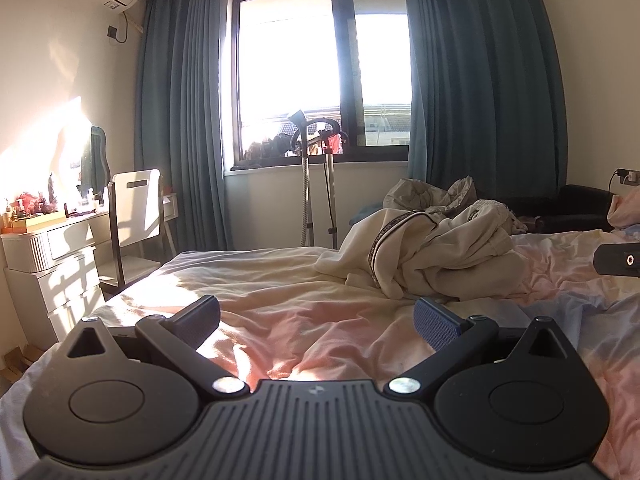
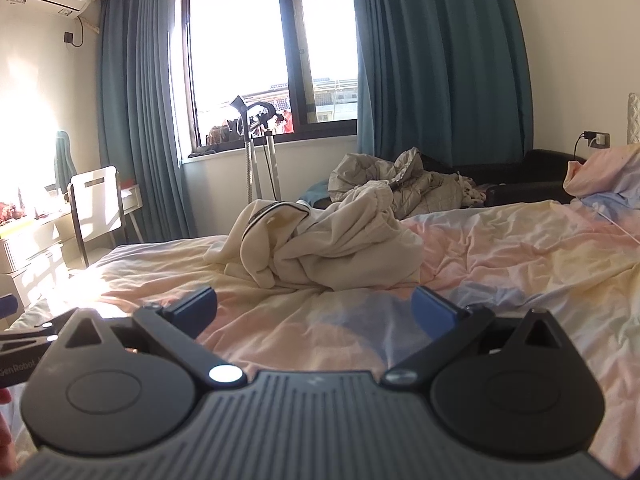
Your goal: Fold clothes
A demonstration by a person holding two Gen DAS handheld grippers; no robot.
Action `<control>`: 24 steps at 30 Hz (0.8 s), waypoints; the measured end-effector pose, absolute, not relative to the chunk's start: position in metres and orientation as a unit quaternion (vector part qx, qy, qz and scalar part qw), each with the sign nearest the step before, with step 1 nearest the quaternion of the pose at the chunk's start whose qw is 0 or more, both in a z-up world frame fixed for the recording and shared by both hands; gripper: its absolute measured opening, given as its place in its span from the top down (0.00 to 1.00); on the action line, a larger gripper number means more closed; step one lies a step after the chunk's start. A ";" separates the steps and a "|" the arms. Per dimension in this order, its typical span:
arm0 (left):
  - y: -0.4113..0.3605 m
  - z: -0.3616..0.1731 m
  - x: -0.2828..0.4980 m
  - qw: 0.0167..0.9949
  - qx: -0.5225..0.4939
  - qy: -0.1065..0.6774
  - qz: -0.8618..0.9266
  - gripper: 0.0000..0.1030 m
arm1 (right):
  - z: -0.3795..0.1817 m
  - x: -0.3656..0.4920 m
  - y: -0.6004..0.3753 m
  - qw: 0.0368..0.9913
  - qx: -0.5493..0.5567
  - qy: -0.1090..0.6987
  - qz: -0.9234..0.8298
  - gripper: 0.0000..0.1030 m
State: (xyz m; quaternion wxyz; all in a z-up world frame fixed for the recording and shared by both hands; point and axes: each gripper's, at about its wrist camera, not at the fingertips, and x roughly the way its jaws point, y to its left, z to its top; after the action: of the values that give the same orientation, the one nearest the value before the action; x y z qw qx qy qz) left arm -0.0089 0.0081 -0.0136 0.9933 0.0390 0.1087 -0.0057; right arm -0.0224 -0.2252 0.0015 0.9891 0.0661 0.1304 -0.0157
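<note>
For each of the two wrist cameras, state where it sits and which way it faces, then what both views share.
Left wrist: sits on the left gripper, low over the bed, facing the window; its own open fingers show, plus part of the right gripper at the right edge.
Right wrist: sits on the right gripper, facing the same way from further right; its own open fingers show, plus part of the left gripper at the left edge.
Shared: the crumpled cream garment, window, blue curtains, white chair.
</note>
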 end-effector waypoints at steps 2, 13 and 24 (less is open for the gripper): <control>0.008 -0.013 -0.008 0.993 0.040 0.110 -0.008 0.00 | 0.002 -0.023 -0.225 0.989 0.066 0.131 -0.017 0.00; -0.017 0.002 0.029 0.989 0.069 0.120 -0.049 0.00 | 0.007 -0.025 -0.243 0.986 0.091 0.124 -0.060 0.00; -0.140 0.031 0.182 0.966 0.176 0.120 -0.147 0.01 | -0.024 -0.003 -0.280 0.971 0.137 0.151 -0.124 0.00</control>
State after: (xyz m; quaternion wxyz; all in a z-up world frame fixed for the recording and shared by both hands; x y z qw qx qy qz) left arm 0.1815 -0.1403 0.0312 0.9659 0.1761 0.1198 -0.1473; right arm -0.0029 -0.2798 -0.0244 0.9712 0.1370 0.1506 -0.1236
